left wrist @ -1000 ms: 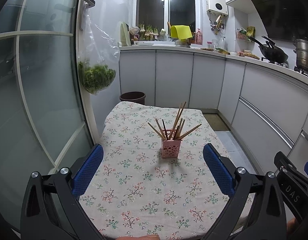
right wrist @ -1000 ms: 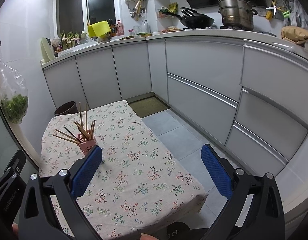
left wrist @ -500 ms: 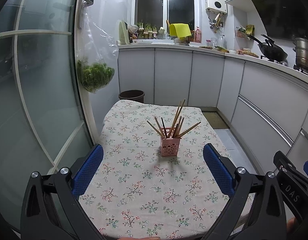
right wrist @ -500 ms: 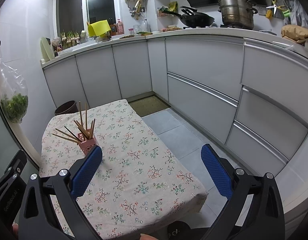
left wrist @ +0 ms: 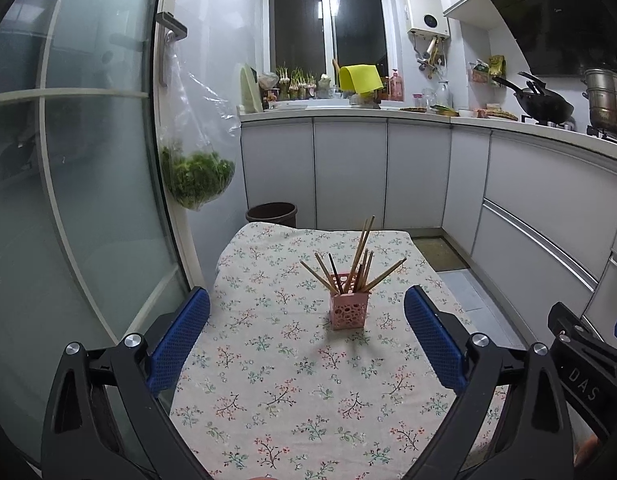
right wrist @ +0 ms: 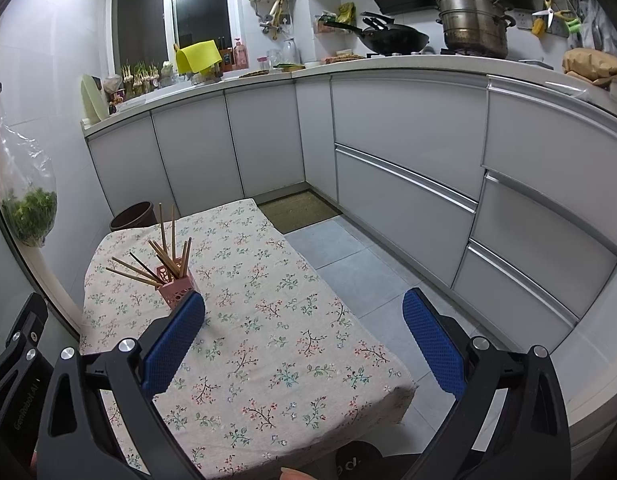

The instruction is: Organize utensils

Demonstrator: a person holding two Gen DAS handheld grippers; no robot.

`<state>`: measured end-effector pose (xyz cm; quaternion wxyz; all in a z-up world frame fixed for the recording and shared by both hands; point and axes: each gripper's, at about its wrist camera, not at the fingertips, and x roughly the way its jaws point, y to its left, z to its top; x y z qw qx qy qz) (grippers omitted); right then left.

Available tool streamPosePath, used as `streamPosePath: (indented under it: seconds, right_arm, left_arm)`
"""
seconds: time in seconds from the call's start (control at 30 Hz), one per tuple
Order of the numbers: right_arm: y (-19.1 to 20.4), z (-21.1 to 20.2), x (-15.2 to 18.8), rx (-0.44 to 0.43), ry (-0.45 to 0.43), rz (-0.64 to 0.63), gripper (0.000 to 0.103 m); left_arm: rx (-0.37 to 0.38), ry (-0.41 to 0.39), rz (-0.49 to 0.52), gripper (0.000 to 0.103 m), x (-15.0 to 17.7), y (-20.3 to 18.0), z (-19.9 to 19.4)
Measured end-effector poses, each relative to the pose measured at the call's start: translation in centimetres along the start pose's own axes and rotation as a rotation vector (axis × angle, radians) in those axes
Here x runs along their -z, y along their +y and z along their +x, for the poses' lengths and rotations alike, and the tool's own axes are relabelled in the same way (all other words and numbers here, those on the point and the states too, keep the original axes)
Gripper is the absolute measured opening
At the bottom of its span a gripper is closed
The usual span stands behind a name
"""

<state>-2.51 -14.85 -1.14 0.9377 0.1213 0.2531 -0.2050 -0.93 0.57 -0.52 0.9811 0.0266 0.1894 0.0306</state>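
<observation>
Standing at frame centre on the floral tablecloth (left wrist: 268,360), the pink holder (left wrist: 348,311) gathers fanned chopsticks (left wrist: 358,256); left gripper (left wrist: 306,336) and right gripper (right wrist: 304,338) hover, fingers apart, empty, seemingly ready to approach.

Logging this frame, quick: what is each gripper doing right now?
Left gripper: open, holding nothing.
Right gripper: open, holding nothing.

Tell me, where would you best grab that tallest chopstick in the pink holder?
Probably near its top end, coming from above. The tallest chopstick rises well clear of the others, so its upper part is free, while its lower part is crowded inside the holder. The left gripper, open and facing the holder, seems best placed.
</observation>
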Motion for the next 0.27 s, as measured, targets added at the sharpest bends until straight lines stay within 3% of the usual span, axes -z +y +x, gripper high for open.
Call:
streamPosePath:
  seconds: [0.27]
  right_arm:
    - [0.21, -0.23, 0.01, 0.000, -0.008, -0.002, 0.097]
  left_arm:
    - [0.002, 0.031, -0.033, 0.096, -0.22, 0.78, 0.35]
